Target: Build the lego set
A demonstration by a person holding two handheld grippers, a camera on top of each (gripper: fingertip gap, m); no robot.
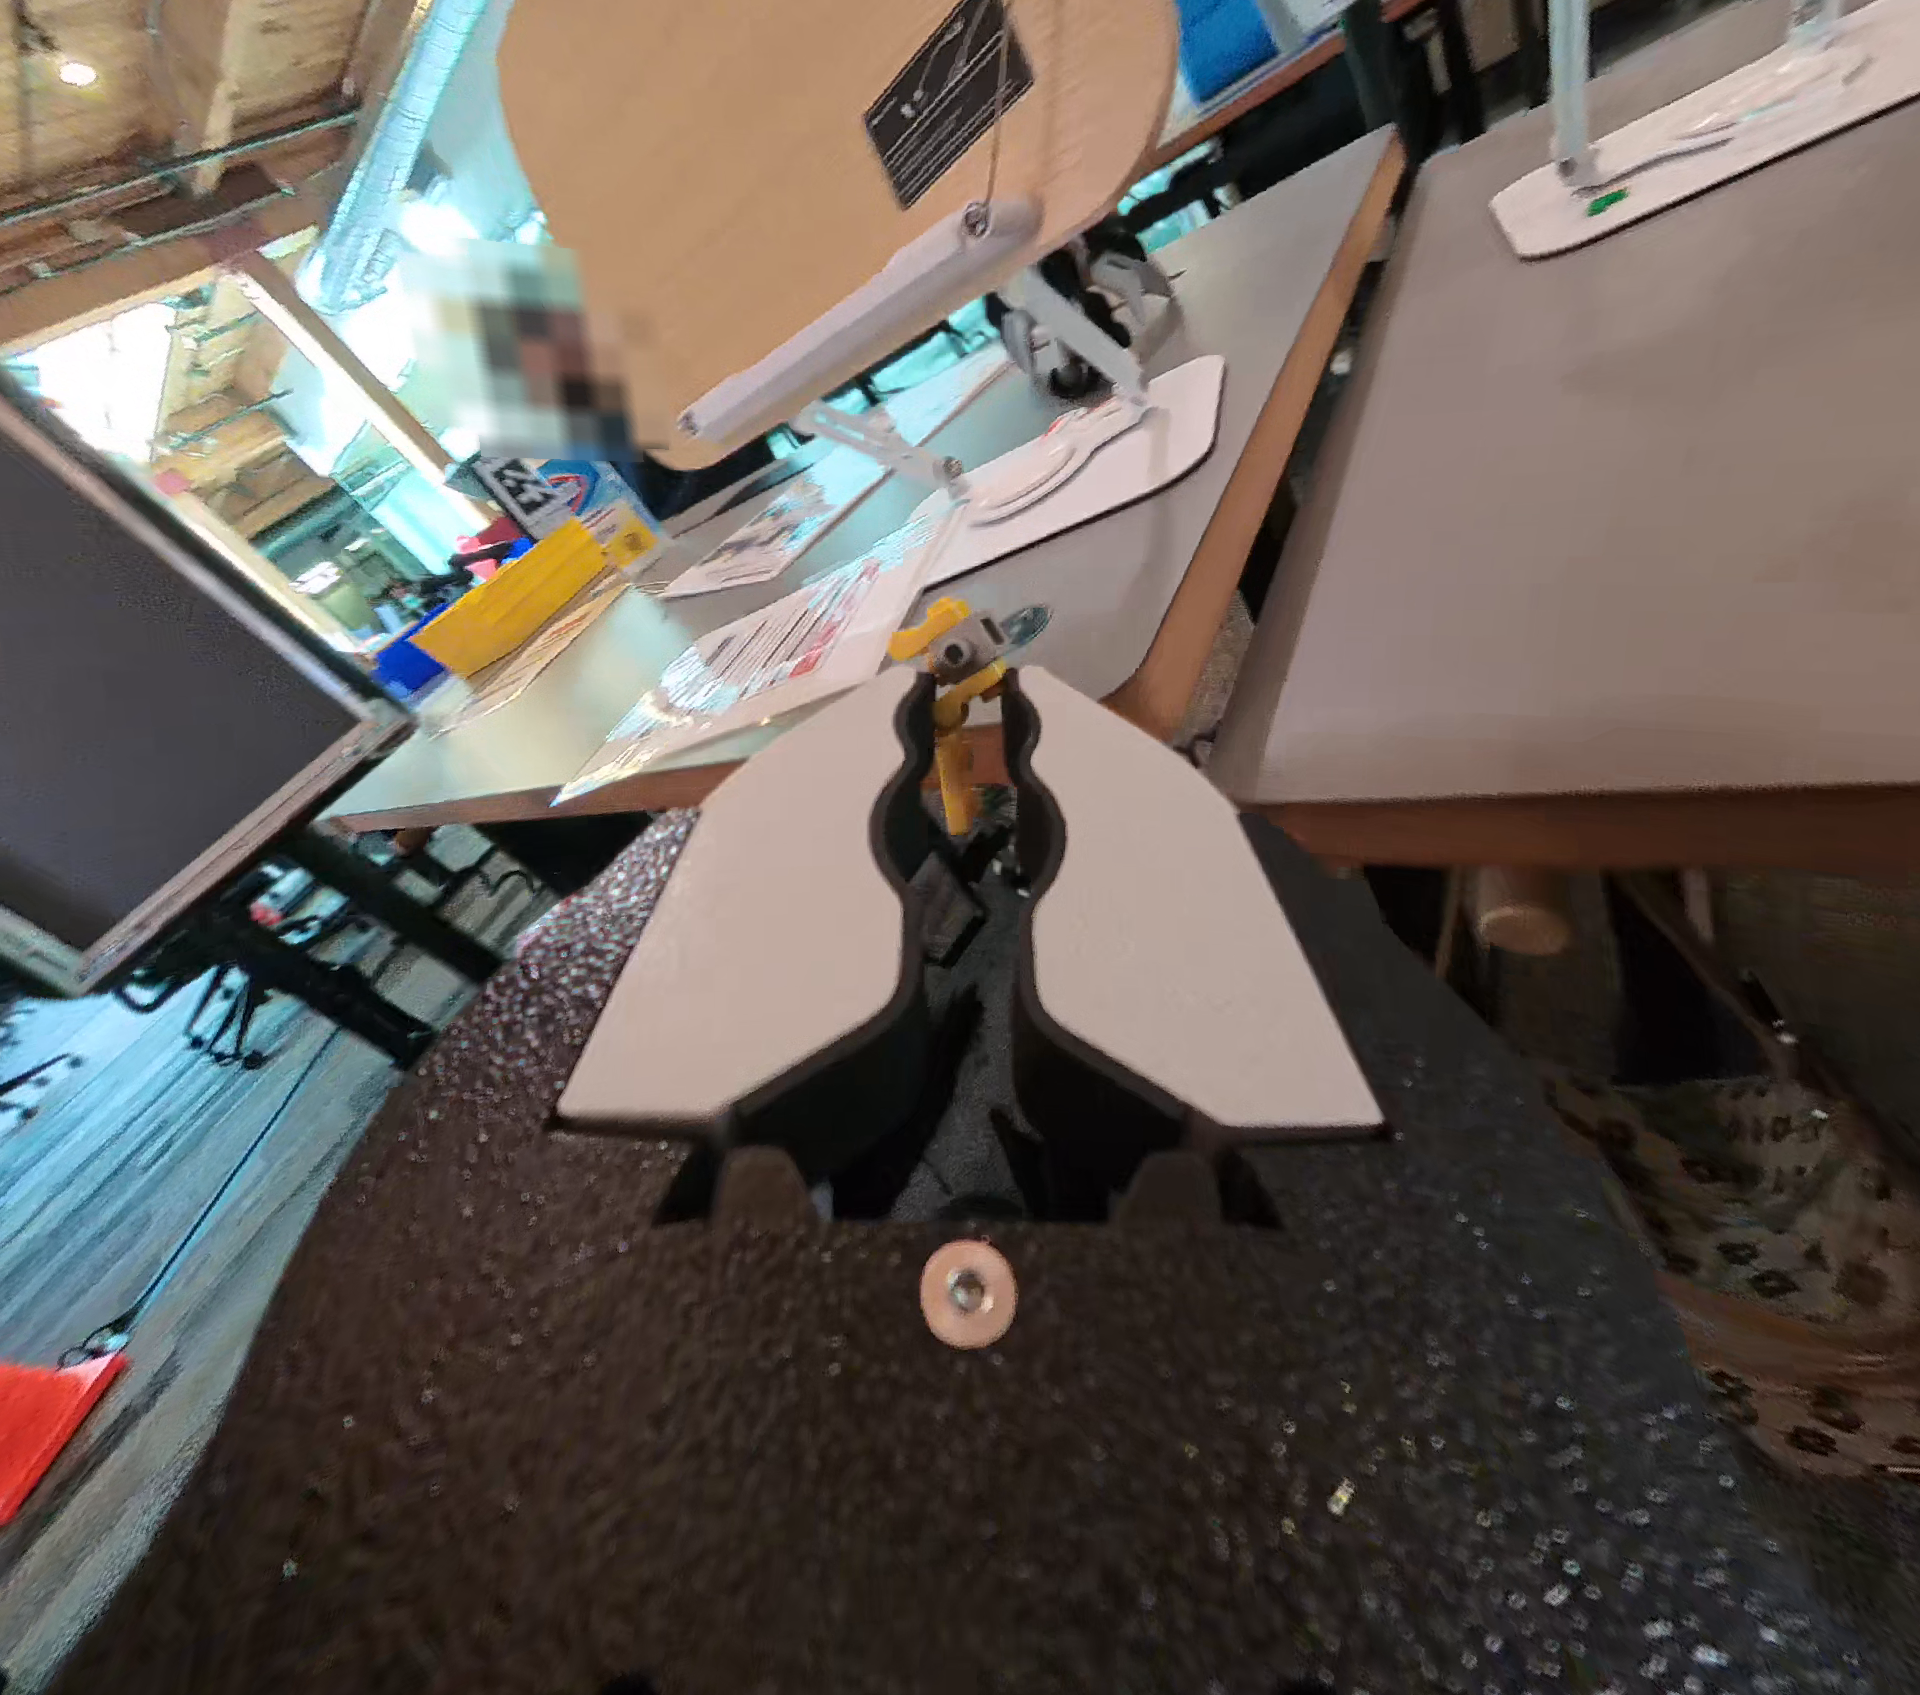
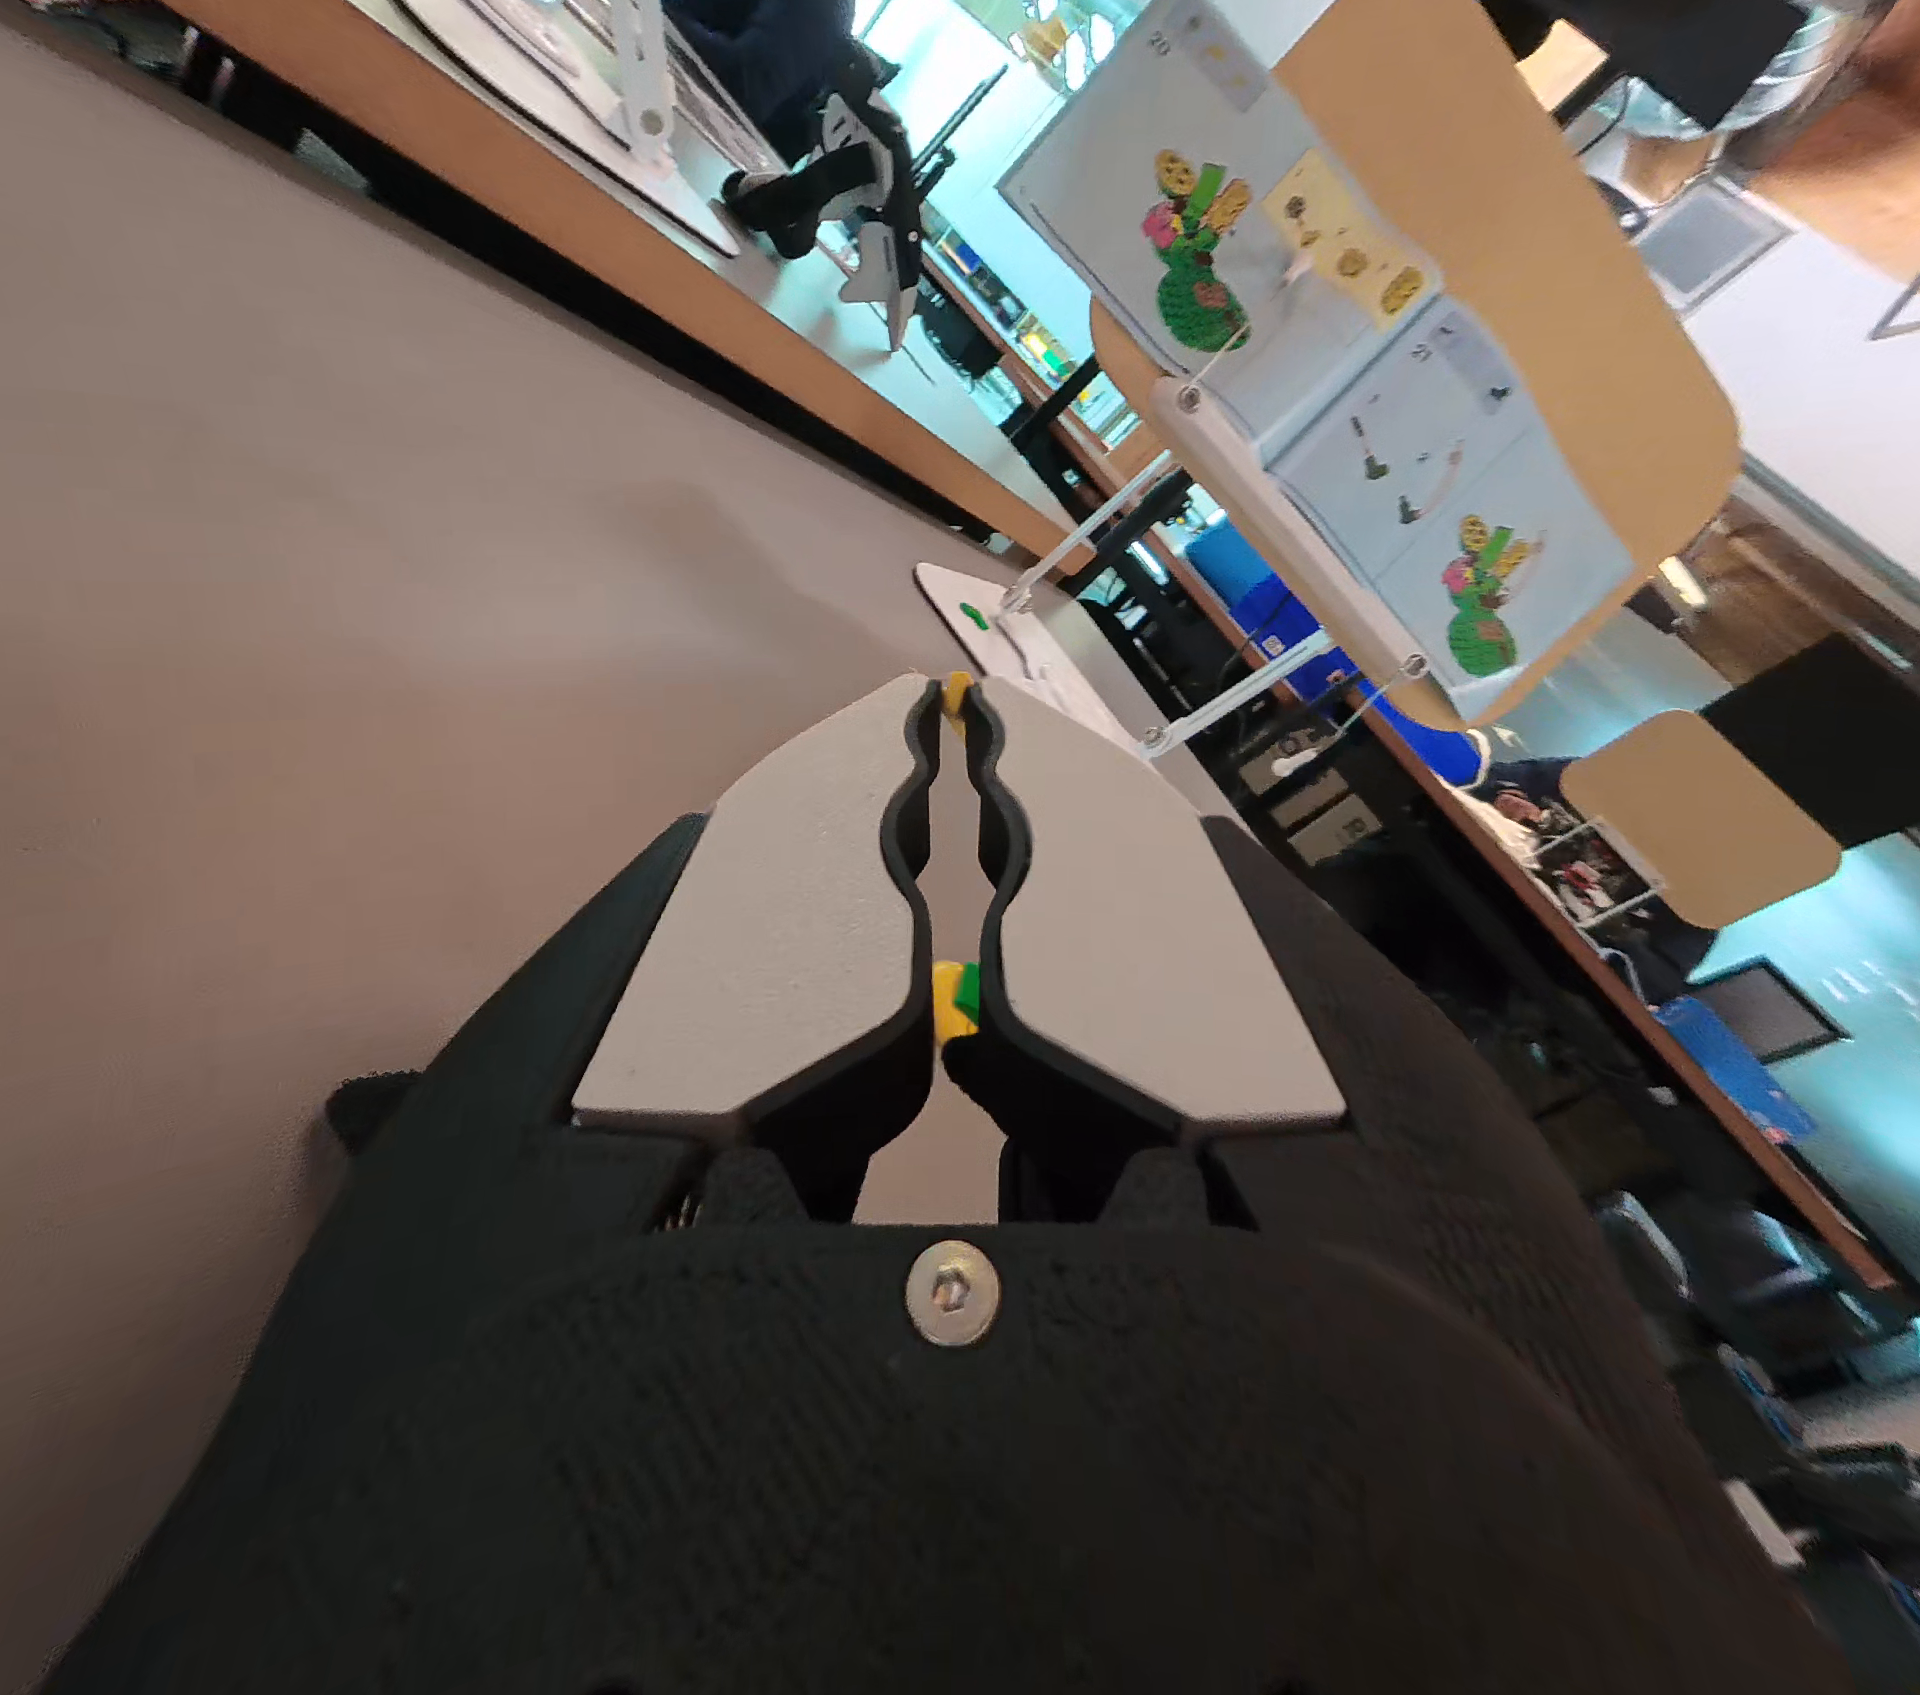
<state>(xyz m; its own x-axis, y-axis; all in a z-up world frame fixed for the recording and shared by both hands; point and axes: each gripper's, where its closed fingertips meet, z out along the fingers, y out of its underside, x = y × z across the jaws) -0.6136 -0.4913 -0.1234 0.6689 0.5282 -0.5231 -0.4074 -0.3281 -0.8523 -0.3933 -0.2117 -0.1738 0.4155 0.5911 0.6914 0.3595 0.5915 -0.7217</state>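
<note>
Left gripper point(image 1: 961, 689) is clamped on a small yellow-and-grey lego sub-assembly point(image 1: 954, 658), raised off the table point(image 1: 1558, 606) — probably so its free end stays exposed for mating. Right gripper point(image 2: 956, 695) is pinched on a thin yellow lego piece point(image 2: 955, 696) at the tips, with a yellow-green bit point(image 2: 956, 1001) visible deeper between the jaws; whether that is the same part I can't tell. The instruction booklet point(image 2: 1330, 357) sits propped on a stand point(image 2: 1226, 440) facing the builder — for reference. Neither view shows the other gripper.
</note>
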